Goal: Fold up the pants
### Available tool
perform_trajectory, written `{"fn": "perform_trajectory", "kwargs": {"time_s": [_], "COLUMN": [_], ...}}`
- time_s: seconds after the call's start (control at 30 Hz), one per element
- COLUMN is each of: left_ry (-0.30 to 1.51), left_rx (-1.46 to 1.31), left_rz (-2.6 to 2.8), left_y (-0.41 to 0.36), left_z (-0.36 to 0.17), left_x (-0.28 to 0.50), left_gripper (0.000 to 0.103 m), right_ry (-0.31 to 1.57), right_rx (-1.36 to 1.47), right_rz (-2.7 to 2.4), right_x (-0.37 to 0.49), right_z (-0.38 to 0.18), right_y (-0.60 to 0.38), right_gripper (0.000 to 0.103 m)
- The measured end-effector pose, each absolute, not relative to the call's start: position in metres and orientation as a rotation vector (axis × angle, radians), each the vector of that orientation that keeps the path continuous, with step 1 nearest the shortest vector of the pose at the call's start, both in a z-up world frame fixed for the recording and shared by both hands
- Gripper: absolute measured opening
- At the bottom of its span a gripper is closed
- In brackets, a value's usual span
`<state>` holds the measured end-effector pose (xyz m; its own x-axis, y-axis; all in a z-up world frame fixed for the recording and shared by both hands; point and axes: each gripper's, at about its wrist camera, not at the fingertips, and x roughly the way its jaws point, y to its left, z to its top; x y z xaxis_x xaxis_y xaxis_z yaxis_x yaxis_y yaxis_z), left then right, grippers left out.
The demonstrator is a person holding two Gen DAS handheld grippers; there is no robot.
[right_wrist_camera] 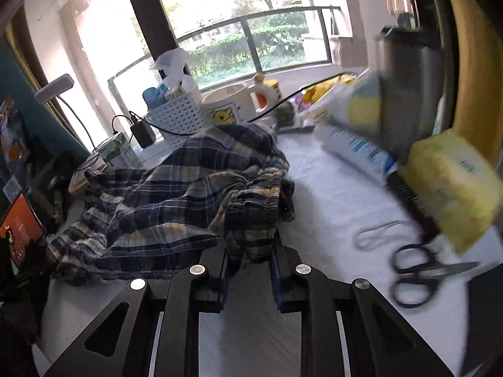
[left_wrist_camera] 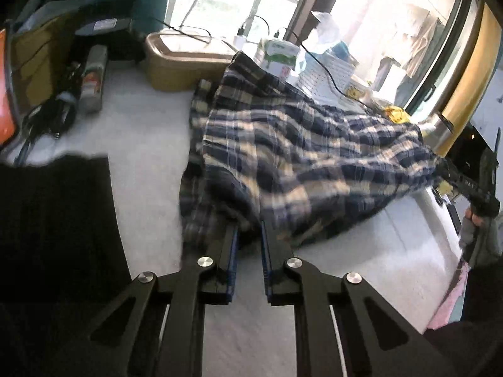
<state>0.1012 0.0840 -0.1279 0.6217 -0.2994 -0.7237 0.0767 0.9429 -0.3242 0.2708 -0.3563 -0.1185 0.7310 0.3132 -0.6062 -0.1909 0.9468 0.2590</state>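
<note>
I'm seeing the plaid pants (left_wrist_camera: 292,144) lying crumpled on the white table (left_wrist_camera: 141,132). My left gripper (left_wrist_camera: 250,229) is pinching their near edge, and my right gripper (right_wrist_camera: 250,251) is clamping the bunched waistband (right_wrist_camera: 254,207).

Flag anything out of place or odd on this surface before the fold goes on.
The black scissors lie loose on the white surface right of the plaid pants, near the right gripper. The pants are bunched, not flat. Nothing looks spilled or damaged.
</note>
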Motion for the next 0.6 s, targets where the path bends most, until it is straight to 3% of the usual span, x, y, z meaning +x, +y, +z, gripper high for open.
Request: {"fn": "perform_trajectory", "kwargs": {"time_s": [0.33, 0.37, 0.4, 0.47, 0.5, 0.57, 0.6], "left_ry": [0.844, 0.836, 0.824, 0.791, 0.787, 0.807, 0.812], "left_rx": [-0.211, -0.207, -0.200, -0.195, -0.203, -0.222, -0.230], "left_rz": [-0.200, -0.188, -0.175, -0.154, -0.152, -0.147, -0.151], "left_y": [0.074, 0.076, 0.077, 0.079, 0.080, 0.080, 0.080], "left_z": [-0.098, -0.094, -0.091, -0.091, -0.093, -0.100, -0.104], "left_x": [0.091, 0.097, 0.105, 0.119, 0.129, 0.144, 0.151], "left_gripper": [0.015, 0.027, 0.050, 0.068, 0.068, 0.068, 0.068], "right_ry": [0.734, 0.731, 0.723, 0.703, 0.685, 0.653, 0.632], "right_rx": [0.101, 0.110, 0.121, 0.126, 0.133, 0.161, 0.182], "right_rz": [0.231, 0.233, 0.231, 0.213, 0.200, 0.184, 0.183], "right_x": [0.256, 0.255, 0.254, 0.250, 0.249, 0.244, 0.242], "right_z": [-0.135, -0.137, -0.137, -0.135, -0.133, -0.128, -0.125], "right_y": [-0.382, -0.384, -0.385, -0.387, -0.389, -0.394, -0.397], "right_gripper": [0.022, 0.027, 0.029, 0.036, 0.052, 0.072, 0.071]}}
